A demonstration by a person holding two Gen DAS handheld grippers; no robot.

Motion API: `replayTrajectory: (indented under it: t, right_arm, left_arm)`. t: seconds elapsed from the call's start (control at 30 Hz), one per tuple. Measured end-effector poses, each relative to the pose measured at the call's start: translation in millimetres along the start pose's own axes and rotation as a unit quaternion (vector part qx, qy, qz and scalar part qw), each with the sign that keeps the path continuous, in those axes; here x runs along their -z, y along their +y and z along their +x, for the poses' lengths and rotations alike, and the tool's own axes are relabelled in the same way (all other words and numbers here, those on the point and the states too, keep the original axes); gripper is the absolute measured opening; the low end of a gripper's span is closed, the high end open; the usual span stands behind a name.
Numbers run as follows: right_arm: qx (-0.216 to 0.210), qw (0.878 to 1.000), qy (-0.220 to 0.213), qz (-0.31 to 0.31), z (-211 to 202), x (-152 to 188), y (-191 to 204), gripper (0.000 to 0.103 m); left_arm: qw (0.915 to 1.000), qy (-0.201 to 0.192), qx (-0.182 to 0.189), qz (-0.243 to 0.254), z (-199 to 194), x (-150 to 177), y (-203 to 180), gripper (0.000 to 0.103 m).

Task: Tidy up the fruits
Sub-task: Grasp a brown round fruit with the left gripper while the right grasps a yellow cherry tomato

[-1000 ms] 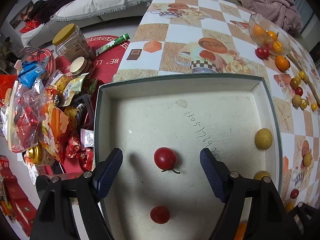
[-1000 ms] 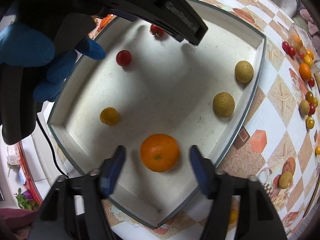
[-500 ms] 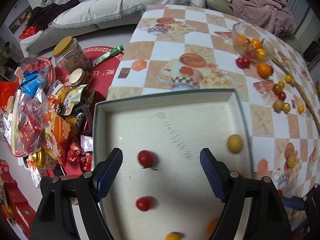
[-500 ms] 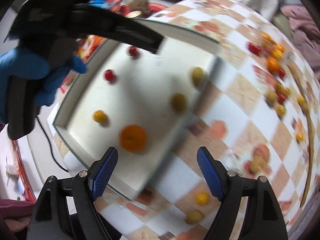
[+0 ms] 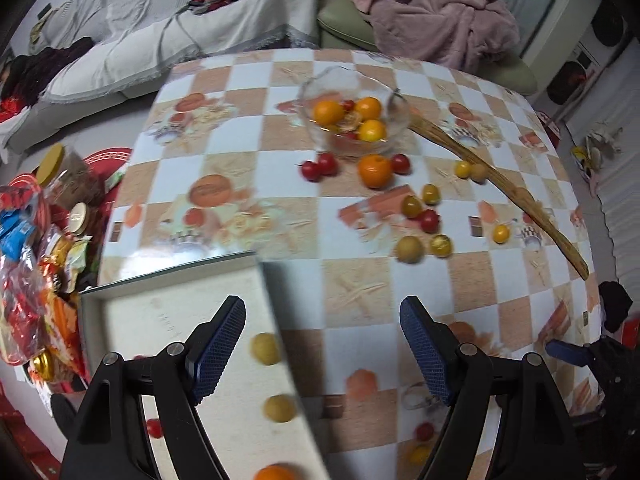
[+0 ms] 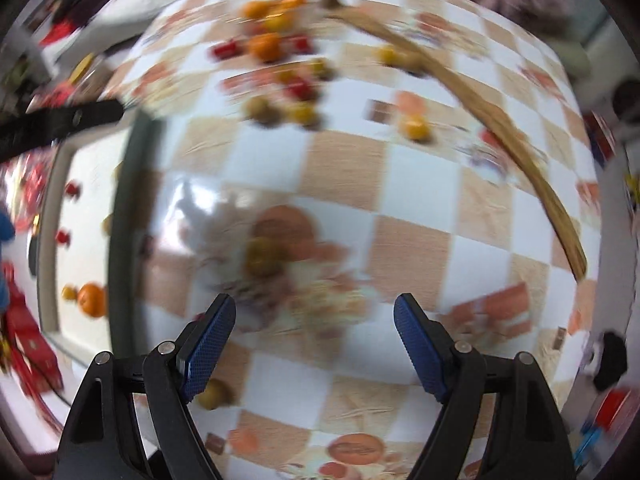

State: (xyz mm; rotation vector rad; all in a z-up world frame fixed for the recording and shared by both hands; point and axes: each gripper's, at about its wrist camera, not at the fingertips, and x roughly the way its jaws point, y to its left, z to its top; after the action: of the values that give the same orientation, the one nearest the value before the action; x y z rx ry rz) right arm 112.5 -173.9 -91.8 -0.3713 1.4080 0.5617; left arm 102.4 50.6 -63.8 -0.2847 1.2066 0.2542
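Note:
My left gripper (image 5: 322, 346) hangs open and empty over the right wall of the white box (image 5: 168, 270). In the box lie two yellow-brown fruits (image 5: 265, 348), an orange (image 5: 274, 472) and a red tomato (image 5: 154, 428). Farther back stands a glass bowl (image 5: 392, 120) with oranges, and loose fruit lies before it: an orange (image 5: 374, 170), red tomatoes (image 5: 320, 166) and small yellow ones (image 5: 430, 194). My right gripper (image 6: 314, 346) is open with nothing between its pads, above the checked tablecloth. The view is blurred. A yellow-brown fruit (image 6: 262, 254) lies ahead of it. The box (image 6: 120, 208) is at its left.
A long wooden stick (image 5: 500, 184) lies across the table's right side. Snack packets (image 5: 28, 280) and jars (image 5: 52, 160) crowd the floor left of the table. A sofa with blankets (image 5: 432, 20) stands behind. Another small fruit (image 6: 214, 394) lies by my right gripper's left finger.
Both grippers have moved off the box toward the open table and risen a little. The right one left the orange lying in the box, opened slightly wider and rolled.

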Motion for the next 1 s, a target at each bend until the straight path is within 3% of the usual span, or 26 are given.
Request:
replayTrajectory:
  t: [0.33, 0.8, 1.0]
  right_arm:
    - [-0.013, 0.998, 0.007, 0.066, 18.6, -28.1, -60.0, 0.084]
    - [-0.025, 0.998, 0.004, 0.065, 52.2, -75.8, -71.3, 0.084]
    - [-0.01, 0.999, -0.008, 0.045, 63.7, -94.5, -65.6, 0.084]
  left_arm:
    - [0.9984, 0.045, -0.021, 0.028, 62.8, -0.4, -49.0, 0.081]
    - [0.9977, 0.048, -0.042, 0.021, 98.6, -20.8, -57.0, 0.081]
    - [0.9975, 0.05, -0.043, 0.025, 105.3, -25.0, -63.8, 0.081]
